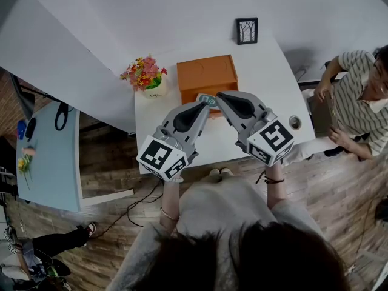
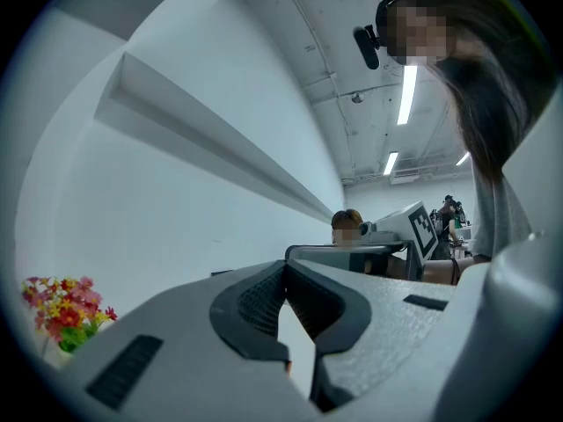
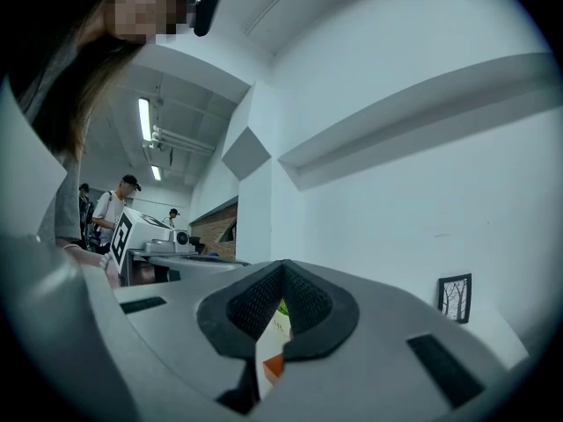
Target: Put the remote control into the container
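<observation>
- Left gripper view: left gripper (image 2: pixel 284 272) drawn in to a narrow slit, jaw tips meeting, gripping nothing; only pale wall visible through the slit.
- Right gripper view: right gripper (image 3: pixel 283 272) pinched in just the same and also empty, with a scrap of orange and green glimpsed through the slit.
- From the head view: both held tilted inward with noses converging just in front of the orange container (image 1: pixel 207 74), probably to bracket the target from two sides before a pick.
- Between those two noses, just at the container's near edge: the remote control (image 1: pixel 207 100), small and grey-teal, seemingly touched by neither jaw pair.
- Apparently lying on the white table (image 1: pixel 282 80), outside the container, so the placing is judged not yet done.
- Cannot tell whether the container's top is open.
- Likely next need: spreading one pair of jaws before closing on the remote.
- Left of the container: a pot of flowers (image 1: pixel 144 73).
- Behind the container, a little to the right: a small picture frame (image 1: pixel 247 30).
- Well to the right of the container: a seated person (image 1: pixel 357 102) in a striped shirt, apart from the work.
</observation>
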A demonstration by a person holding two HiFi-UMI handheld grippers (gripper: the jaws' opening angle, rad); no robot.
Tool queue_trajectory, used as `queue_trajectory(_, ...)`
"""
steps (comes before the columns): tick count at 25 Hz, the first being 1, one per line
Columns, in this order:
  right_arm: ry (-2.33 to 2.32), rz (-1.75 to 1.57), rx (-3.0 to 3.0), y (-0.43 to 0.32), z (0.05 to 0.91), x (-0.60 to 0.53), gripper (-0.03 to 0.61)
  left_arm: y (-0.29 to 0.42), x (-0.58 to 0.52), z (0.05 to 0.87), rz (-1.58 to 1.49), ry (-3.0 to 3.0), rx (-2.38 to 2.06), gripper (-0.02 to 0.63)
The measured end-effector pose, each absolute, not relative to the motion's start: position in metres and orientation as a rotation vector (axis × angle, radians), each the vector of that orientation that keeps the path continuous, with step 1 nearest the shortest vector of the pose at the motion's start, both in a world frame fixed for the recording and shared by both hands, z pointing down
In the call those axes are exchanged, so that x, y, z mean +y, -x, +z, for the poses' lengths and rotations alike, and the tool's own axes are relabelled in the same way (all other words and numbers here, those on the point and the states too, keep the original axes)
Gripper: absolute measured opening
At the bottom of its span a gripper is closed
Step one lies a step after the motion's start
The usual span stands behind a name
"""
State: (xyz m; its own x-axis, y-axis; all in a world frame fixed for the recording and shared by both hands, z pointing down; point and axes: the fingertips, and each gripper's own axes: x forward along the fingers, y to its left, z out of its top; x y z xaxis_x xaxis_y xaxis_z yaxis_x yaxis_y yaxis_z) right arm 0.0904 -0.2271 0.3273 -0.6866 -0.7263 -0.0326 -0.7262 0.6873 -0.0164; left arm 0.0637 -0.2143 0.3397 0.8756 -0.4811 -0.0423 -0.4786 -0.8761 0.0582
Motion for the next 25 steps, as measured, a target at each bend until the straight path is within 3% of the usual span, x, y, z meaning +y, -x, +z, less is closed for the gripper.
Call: queue_trajectory(25, 1.227, 0.064, 2.892, -0.0813, 0.3269, -0.2308, -0.002, -0.0620, -0.2144, 0.3354, -0.061, -3.030, -0.740, 0.003)
